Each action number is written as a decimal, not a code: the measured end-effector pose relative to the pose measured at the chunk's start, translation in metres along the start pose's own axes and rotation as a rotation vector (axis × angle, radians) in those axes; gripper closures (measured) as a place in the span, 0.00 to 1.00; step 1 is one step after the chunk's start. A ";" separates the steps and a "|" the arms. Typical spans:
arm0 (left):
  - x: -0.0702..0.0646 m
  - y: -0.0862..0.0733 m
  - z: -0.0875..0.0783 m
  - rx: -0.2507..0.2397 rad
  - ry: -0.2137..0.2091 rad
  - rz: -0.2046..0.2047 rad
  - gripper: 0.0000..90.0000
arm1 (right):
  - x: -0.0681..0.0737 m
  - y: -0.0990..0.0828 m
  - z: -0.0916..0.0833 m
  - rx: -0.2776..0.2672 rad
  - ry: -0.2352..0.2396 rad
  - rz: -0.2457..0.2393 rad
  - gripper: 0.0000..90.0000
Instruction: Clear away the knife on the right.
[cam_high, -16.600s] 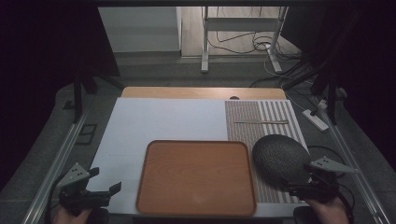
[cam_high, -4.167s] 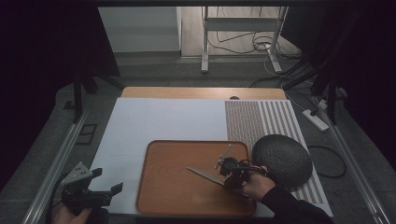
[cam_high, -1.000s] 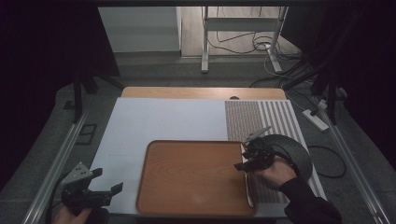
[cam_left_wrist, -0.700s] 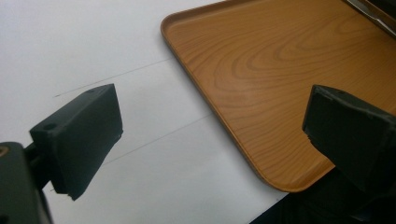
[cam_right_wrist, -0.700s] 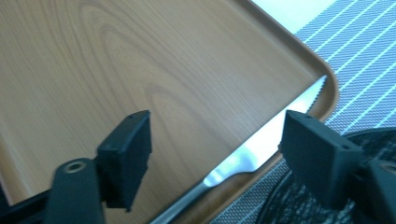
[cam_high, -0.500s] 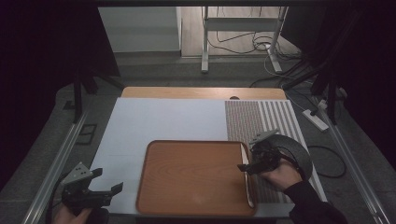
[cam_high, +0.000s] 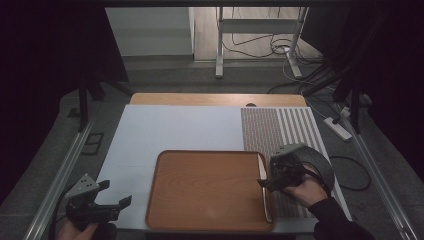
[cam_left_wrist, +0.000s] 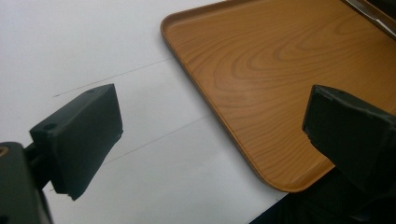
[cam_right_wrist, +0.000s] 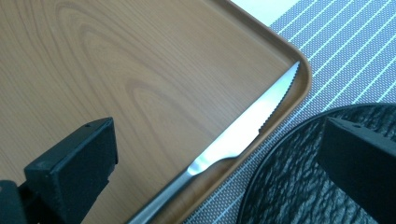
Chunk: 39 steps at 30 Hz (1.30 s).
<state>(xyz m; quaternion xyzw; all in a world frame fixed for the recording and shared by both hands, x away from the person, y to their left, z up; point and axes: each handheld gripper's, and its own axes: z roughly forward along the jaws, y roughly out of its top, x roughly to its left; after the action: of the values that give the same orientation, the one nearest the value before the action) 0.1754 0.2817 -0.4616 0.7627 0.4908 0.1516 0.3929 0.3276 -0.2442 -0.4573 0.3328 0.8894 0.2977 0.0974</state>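
Right gripper view shows our right gripper (cam_right_wrist: 219, 158) with its two black jaws spread wide; they have just been opening, and nothing is clamped between them. Below the gap lies the knife (cam_right_wrist: 243, 133), released, its serrated steel blade running along the inside of the tray's (cam_right_wrist: 140, 70) raised edge with the tip close to the rounded corner and the handle end leading back towards the bottom of the picture. Just outside that edge we see the striped grey placemat (cam_right_wrist: 345, 46), and on it the dark textured plate (cam_right_wrist: 289, 182), partly covered by one jaw.

From the high view, our right gripper (cam_high: 272, 181) hangs over the right edge of the wooden tray (cam_high: 205, 190), our hand (cam_high: 305, 190) behind it above the plate (cam_high: 322, 167). The knife (cam_high: 265, 192) shows as a thin pale line lying lengthwise along the tray's right rim.

Our left gripper (cam_left_wrist: 210, 140) also stands wide apart with nothing between its jaws, looking down on the white table surface (cam_left_wrist: 93, 46) and the near left corner of the tray (cam_left_wrist: 261, 70). In the high view it sits at the table's near left corner (cam_high: 112, 200), well apart from the knife.
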 end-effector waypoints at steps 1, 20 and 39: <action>0.000 0.000 0.000 0.000 0.000 0.000 0.05 | 0.000 -0.001 -0.001 -0.001 -0.003 0.000 0.00; -0.001 0.000 0.000 0.005 0.002 0.007 0.05 | 0.005 -0.020 -0.025 -0.067 -0.034 0.030 0.00; 0.000 0.000 0.001 0.006 0.002 0.004 0.05 | 0.003 -0.051 -0.055 -0.125 -0.085 0.112 0.00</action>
<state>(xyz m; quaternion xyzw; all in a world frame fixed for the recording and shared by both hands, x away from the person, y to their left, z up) 0.1756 0.2810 -0.4617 0.7646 0.4902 0.1516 0.3899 0.2778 -0.2981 -0.4437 0.3877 0.8442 0.3432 0.1388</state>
